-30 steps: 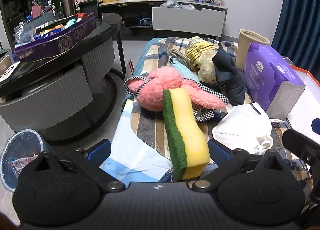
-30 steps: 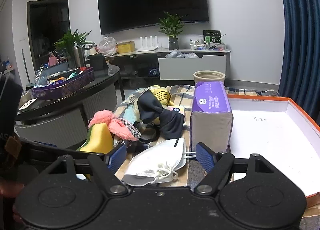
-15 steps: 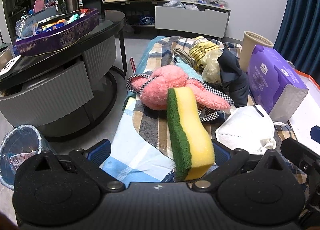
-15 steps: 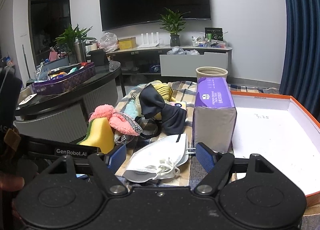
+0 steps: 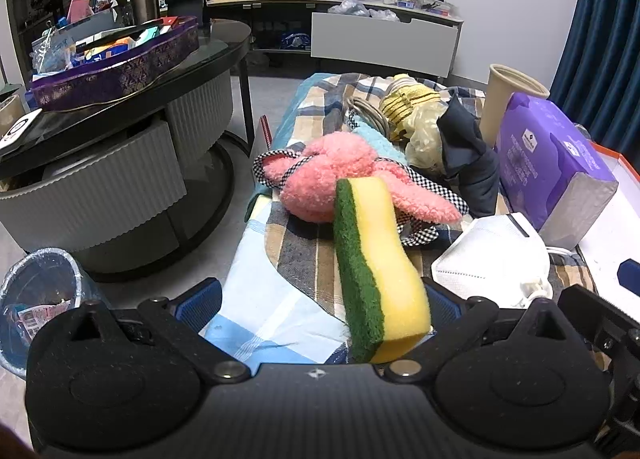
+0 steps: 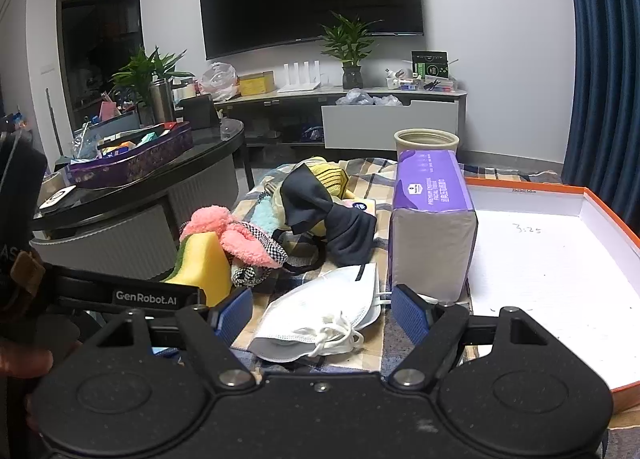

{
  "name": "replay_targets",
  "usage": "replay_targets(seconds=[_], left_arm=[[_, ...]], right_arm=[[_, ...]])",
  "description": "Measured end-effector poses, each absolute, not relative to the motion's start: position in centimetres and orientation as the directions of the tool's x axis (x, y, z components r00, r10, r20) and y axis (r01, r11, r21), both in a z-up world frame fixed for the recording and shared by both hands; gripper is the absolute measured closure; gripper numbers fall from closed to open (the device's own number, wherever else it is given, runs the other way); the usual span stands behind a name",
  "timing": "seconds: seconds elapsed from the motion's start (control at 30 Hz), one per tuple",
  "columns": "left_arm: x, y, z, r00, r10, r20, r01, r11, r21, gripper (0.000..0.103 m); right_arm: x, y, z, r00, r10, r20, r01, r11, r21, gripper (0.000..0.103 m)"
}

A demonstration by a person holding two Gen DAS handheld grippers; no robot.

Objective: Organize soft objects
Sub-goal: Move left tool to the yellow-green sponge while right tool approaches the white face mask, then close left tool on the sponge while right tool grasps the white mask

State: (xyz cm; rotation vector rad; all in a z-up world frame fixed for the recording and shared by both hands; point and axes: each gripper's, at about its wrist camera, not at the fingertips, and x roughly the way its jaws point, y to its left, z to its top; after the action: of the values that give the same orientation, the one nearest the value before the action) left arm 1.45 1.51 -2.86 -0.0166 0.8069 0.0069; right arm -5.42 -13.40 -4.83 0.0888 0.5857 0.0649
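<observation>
A yellow sponge with a green scouring side lies on the plaid cloth, reaching in between the fingers of my open left gripper, close to the right pad. Behind it sits a pink fluffy item, then a dark cloth and yellow knitted pieces. A white folded face mask lies between the fingers of my open right gripper. Neither gripper holds anything. The right wrist view also has the sponge at left.
A purple tissue pack stands right of the mask, with a beige cup behind it. A shallow white box with an orange rim lies at right. A round dark table and a bin stand left.
My left gripper has crept forward around the sponge, and its side bar now shows at the left of the right wrist view. The right gripper has barely shifted over the mask.
</observation>
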Motion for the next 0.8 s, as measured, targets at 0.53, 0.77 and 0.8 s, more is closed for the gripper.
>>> replay_targets(seconds=[0.53, 0.77, 0.8], left_arm=[[4.1, 1.7, -5.0, 0.666, -0.142, -0.732, 0.086, 0.990, -0.113, 0.065], [2.5, 2.3, -3.7, 0.679, -0.248, -0.691, 0.177, 0.969, -0.173, 0.071], [2.4, 2.4, -3.7, 0.673, -0.263, -0.692, 0.188, 0.965, -0.184, 0.071]], right_arm=[[-3.4, -13.6, -6.6, 0.783, 0.084, -0.616, -0.022, 0.994, 0.108, 0.013], [-1.2, -14.1, -7.6, 0.734, 0.136, -0.665, -0.016, 0.983, 0.182, 0.013], [-0.9, -14.3, -7.8, 0.728, 0.148, -0.670, -0.014, 0.979, 0.201, 0.013]])
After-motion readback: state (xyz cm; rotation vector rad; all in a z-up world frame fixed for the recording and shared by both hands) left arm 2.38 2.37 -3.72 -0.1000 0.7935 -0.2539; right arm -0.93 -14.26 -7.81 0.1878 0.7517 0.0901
